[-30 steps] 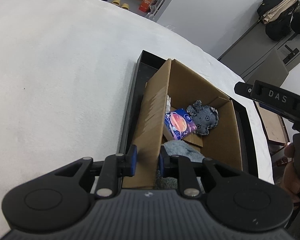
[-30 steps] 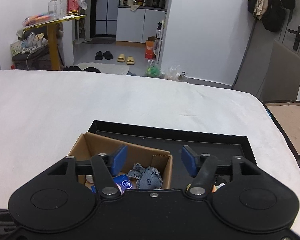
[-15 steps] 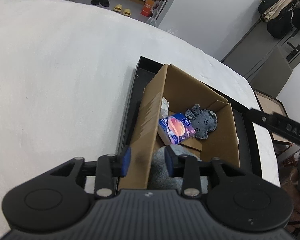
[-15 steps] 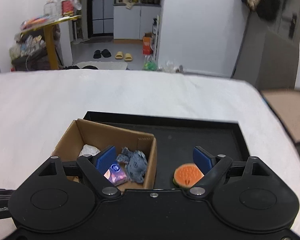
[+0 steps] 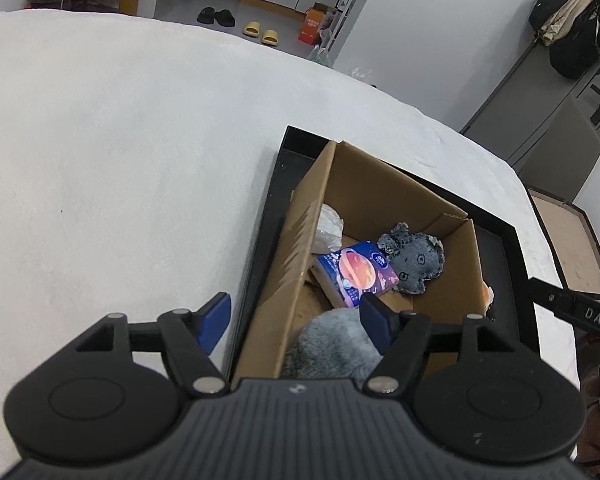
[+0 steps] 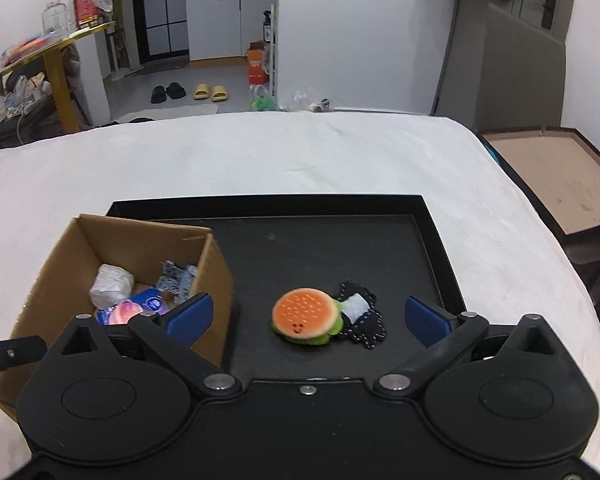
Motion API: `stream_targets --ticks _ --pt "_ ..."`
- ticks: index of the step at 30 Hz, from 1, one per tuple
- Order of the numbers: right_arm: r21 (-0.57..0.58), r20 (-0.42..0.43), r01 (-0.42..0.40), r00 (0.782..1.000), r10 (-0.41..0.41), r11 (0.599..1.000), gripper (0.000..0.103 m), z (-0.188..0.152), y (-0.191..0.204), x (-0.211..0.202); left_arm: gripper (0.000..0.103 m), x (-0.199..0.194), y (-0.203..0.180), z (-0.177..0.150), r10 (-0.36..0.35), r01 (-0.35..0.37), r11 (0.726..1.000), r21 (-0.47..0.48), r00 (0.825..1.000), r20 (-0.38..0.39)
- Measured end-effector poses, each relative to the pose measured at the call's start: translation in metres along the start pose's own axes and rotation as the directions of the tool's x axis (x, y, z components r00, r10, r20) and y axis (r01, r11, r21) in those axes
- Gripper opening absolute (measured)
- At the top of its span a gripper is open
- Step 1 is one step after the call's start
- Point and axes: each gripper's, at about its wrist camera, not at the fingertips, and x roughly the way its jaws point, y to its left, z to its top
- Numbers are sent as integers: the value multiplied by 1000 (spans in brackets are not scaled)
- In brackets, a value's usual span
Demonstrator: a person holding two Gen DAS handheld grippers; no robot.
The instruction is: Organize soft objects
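A cardboard box [image 5: 376, 196] [image 6: 60, 264] stands in the left of a black tray [image 6: 320, 248] on a white cloth. Inside lie a grey plush [image 5: 414, 256], a blue tissue pack [image 5: 356, 272], a white wad [image 5: 328, 228] and a grey fluffy item [image 5: 332, 344]. My left gripper [image 5: 296, 316] is open over the box's near left wall. My right gripper [image 6: 306, 314] is open above a plush burger [image 6: 306, 314] and a dark fabric piece [image 6: 362, 320] on the tray floor.
The white cloth [image 5: 120, 160] covers the surface all round the tray. A brown framed board [image 6: 564, 184] lies off the right edge. Slippers [image 6: 210, 92], an orange box and a yellow table [image 6: 60, 60] stand on the floor beyond.
My left gripper opened off the box's wall and drew back. My right gripper opened wider and shifted right, from over the box to over the burger.
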Motion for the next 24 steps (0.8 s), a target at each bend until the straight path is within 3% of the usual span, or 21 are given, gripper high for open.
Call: stream_targets --ticks 11,24 --pt "51 -47 46 998 -43 998 103 -12 -39 19 71 9 -17 -1 40 -40 999 24 999 -14" --pt "62 -84 29 996 -24 998 103 -18 -67 35 73 20 -34 -1 89 -88 995 49 996 -20"
